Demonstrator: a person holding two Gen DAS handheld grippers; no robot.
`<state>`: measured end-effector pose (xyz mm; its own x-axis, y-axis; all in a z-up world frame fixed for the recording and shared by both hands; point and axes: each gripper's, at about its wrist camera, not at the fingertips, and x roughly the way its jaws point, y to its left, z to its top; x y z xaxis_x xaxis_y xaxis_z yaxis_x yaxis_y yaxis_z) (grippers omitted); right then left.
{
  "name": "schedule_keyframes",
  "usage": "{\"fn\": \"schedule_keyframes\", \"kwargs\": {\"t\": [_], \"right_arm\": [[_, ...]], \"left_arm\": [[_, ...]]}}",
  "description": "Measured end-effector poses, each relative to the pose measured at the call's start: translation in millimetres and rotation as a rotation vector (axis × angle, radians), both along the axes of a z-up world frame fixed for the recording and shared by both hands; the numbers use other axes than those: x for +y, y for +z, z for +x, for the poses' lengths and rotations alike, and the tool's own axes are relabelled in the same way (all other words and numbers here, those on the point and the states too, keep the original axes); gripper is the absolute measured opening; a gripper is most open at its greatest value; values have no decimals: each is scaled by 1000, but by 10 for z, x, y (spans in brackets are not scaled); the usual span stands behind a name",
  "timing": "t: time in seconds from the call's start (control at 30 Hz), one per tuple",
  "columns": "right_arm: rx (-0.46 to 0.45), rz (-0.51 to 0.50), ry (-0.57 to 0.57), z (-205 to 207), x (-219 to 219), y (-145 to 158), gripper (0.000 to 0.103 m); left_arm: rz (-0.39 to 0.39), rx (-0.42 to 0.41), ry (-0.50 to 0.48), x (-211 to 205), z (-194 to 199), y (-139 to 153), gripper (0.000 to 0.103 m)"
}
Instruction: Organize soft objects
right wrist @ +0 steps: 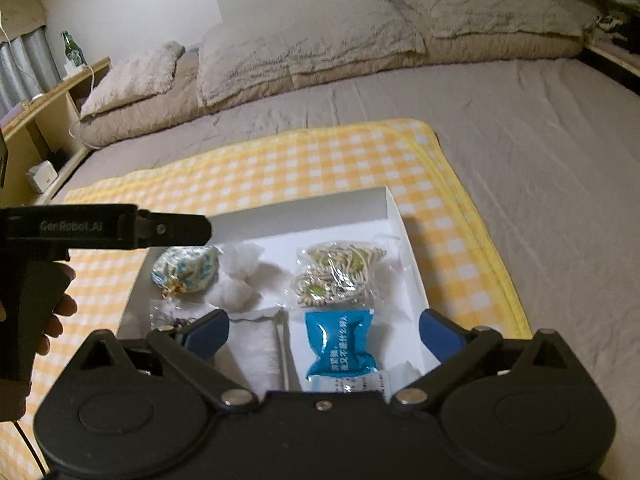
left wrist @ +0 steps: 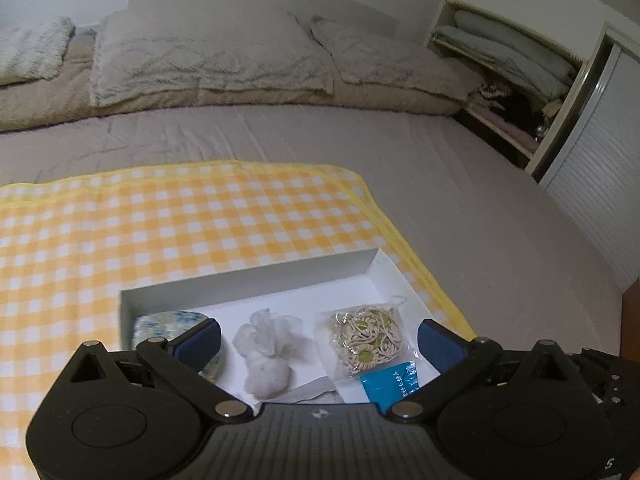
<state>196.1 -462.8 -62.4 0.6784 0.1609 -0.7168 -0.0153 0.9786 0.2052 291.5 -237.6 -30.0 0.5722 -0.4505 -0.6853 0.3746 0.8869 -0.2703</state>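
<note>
**Soft things sit in the white box**

Shallow white cardboard box [right wrist: 394, 216] lies on yellow checked blanket [right wrist: 320, 152]. Inside, L to R: blue-flower cloth pouch [right wrist: 186, 270], fluffy white puff [right wrist: 240, 280], clear bag of beige cord w/ green beads [right wrist: 336, 276], blue packet [right wrist: 340, 340]. Left gripper [left wrist: 318, 340] & right gripper [right wrist: 324, 332] both wide apart above box, holding nothing.

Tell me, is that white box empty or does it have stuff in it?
Not empty. The lidless box holds a floral pouch, white fluff, a corded bag and a blue packet.
</note>
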Motion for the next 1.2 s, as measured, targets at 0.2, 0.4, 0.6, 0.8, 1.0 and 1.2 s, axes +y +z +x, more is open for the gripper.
{"fn": "schedule_keyframes", "kwargs": {"t": [0.2, 0.4, 0.6, 0.8, 1.0, 1.2], "right_arm": [[-66, -2, 11, -140, 129, 251, 103], [-131, -40, 37, -340, 276, 505, 103], [-191, -54, 37, -565, 424, 709, 103], [-215, -33, 30, -801, 574, 782, 103], [-256, -66, 8, -1063, 755, 829, 103], [-307, -129, 15, -1295, 929, 825, 103]], "left_arm": [[5, -46, 42, 296, -225, 265, 103], [63, -90, 64, 568, -506, 460, 103], [74, -139, 93, 816, -819, 662, 103], [110, -206, 121, 972, -1146, 814, 103], [129, -252, 132, 1106, -1495, 844, 103], [122, -273, 167, 1312, -1791, 761, 103]]}}
